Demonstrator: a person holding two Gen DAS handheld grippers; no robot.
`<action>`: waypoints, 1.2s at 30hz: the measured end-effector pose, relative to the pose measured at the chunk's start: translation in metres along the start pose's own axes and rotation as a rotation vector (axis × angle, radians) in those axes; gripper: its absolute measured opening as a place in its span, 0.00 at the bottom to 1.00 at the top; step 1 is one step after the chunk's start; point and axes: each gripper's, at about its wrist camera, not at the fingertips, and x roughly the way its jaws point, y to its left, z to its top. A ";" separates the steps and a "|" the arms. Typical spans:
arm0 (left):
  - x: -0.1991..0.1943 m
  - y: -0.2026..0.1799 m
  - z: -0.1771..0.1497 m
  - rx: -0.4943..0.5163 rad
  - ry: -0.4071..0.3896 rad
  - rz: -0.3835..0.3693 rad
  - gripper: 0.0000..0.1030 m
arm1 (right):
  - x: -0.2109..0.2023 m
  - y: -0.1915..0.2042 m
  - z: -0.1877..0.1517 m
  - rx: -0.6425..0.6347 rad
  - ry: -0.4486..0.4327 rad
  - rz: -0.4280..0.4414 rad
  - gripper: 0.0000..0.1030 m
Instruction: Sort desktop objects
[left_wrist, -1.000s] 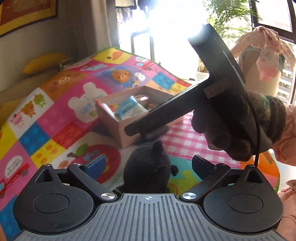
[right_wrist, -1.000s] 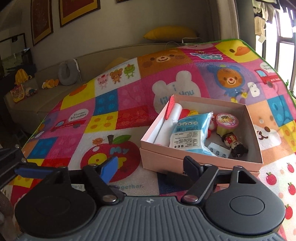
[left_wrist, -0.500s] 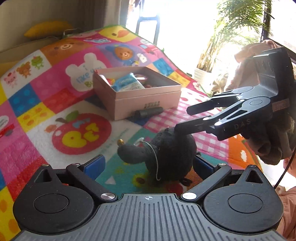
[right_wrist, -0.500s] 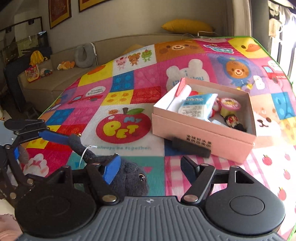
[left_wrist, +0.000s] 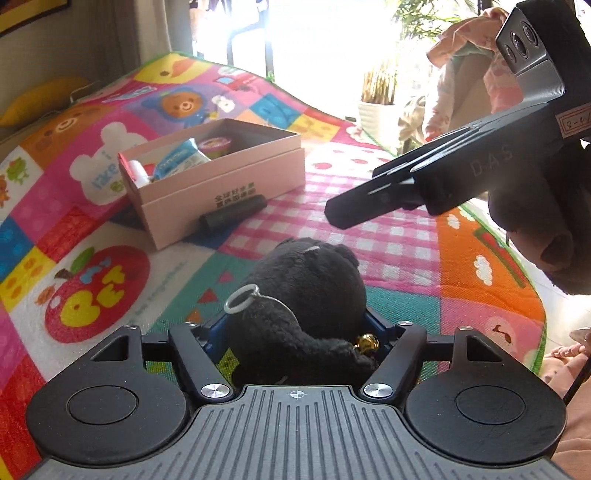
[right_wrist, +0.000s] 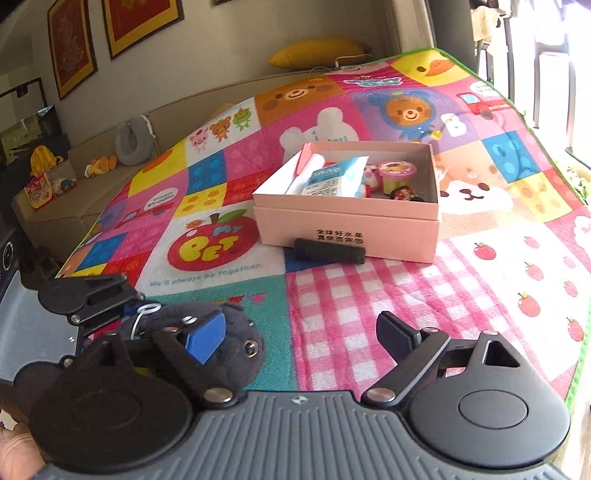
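A black plush toy (left_wrist: 314, 280) with a white ring and a small gold bell lies on the colourful play mat (left_wrist: 388, 254). My left gripper (left_wrist: 295, 325) has it between its blue pads. The jaws are closing and both pads touch its sides. The right wrist view shows the same plush toy (right_wrist: 240, 343) at lower left, with the left gripper (right_wrist: 88, 299) over it. My right gripper (right_wrist: 301, 330) hangs above the pink checks to the toy's right, jaws opening, with nothing between them. It also shows as the right gripper (left_wrist: 343, 212) at upper right, in a gloved hand (left_wrist: 535, 229).
An open pink box (right_wrist: 347, 229) sits mid-mat holding a blue-white pouch, a pink cup and small toys. A black cylinder (right_wrist: 328, 253) lies against its front wall. A sofa with a yellow cushion (right_wrist: 317, 53) lies behind, and a potted plant (left_wrist: 376, 103) stands by the window.
The left gripper came down and forward over the plush toy and its jaws narrowed onto it. The right gripper drew away from the toy to the right and its jaws widened.
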 end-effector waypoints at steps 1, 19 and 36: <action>0.000 0.003 0.000 -0.012 -0.003 0.005 0.73 | -0.001 -0.005 0.001 0.021 -0.013 -0.016 0.91; 0.017 0.082 0.010 -0.189 -0.113 0.204 0.95 | 0.114 -0.006 0.043 0.087 0.029 -0.224 0.92; 0.018 0.078 -0.010 -0.311 -0.022 0.208 1.00 | 0.112 -0.002 0.030 0.018 0.078 -0.253 0.73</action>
